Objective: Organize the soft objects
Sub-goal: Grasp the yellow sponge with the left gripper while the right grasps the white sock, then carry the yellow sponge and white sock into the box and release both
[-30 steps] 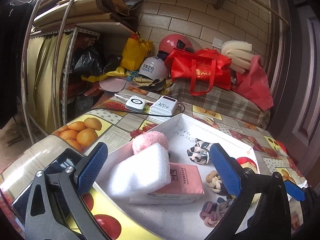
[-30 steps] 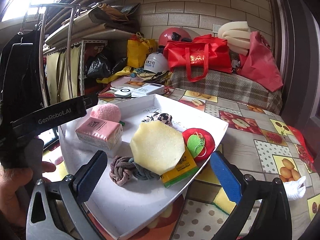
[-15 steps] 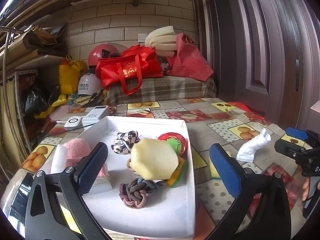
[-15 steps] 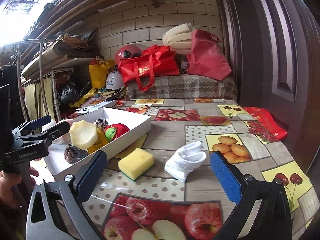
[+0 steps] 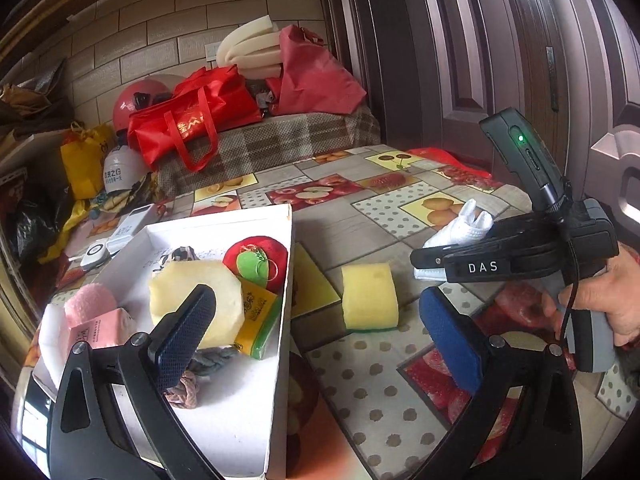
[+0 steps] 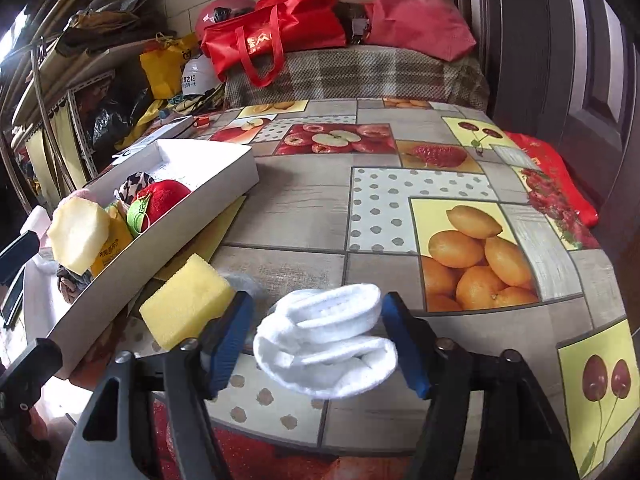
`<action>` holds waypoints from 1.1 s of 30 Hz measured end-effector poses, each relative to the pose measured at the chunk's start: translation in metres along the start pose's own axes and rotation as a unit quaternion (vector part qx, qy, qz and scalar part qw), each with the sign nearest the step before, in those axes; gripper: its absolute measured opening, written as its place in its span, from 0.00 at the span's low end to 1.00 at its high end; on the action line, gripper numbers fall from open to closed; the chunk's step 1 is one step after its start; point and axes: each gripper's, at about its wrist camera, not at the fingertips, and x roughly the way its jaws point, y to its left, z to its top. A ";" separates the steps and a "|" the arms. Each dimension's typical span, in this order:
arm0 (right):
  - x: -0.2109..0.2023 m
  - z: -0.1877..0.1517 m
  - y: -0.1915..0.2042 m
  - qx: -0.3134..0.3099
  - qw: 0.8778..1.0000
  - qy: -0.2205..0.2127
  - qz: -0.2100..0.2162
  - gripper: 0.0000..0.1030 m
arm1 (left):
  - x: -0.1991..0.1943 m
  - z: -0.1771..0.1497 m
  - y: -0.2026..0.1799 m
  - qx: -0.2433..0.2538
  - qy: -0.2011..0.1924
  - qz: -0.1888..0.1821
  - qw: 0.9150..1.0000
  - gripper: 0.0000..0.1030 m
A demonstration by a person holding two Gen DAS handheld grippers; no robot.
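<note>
A rolled white sock (image 6: 326, 348) lies on the fruit-print tablecloth. My right gripper (image 6: 320, 320) is closing its jaws around it, and the blue pads touch the sock's two sides. The left wrist view shows the same right gripper (image 5: 418, 266) low over the sock (image 5: 468, 224). A yellow sponge (image 5: 370, 296) (image 6: 186, 300) lies between the sock and the white box (image 5: 280, 360). In the box are a pale foam piece (image 5: 176, 288), a red plush apple (image 5: 256, 254), a pink puff (image 5: 90, 304) and a braided rope knot (image 5: 184, 390). My left gripper (image 5: 316, 300) hangs open over the box's right edge, holding nothing.
A person's hand (image 5: 612, 292) grips the right tool's handle. A checked bench (image 6: 352, 72) with red bags (image 6: 276, 28) and a helmet stands beyond the table. A dark door (image 5: 500, 60) is at the right. Small white devices (image 5: 120, 236) lie left of the box.
Both views have swung right, from the box to the tabletop. My right gripper has come down around the white sock and its wide jaws have closed onto it.
</note>
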 end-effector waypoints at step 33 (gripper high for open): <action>-0.008 -0.013 -0.070 0.190 0.973 -0.020 0.127 0.38 | 0.105 0.015 -0.072 0.122 0.149 0.008 0.981 0.39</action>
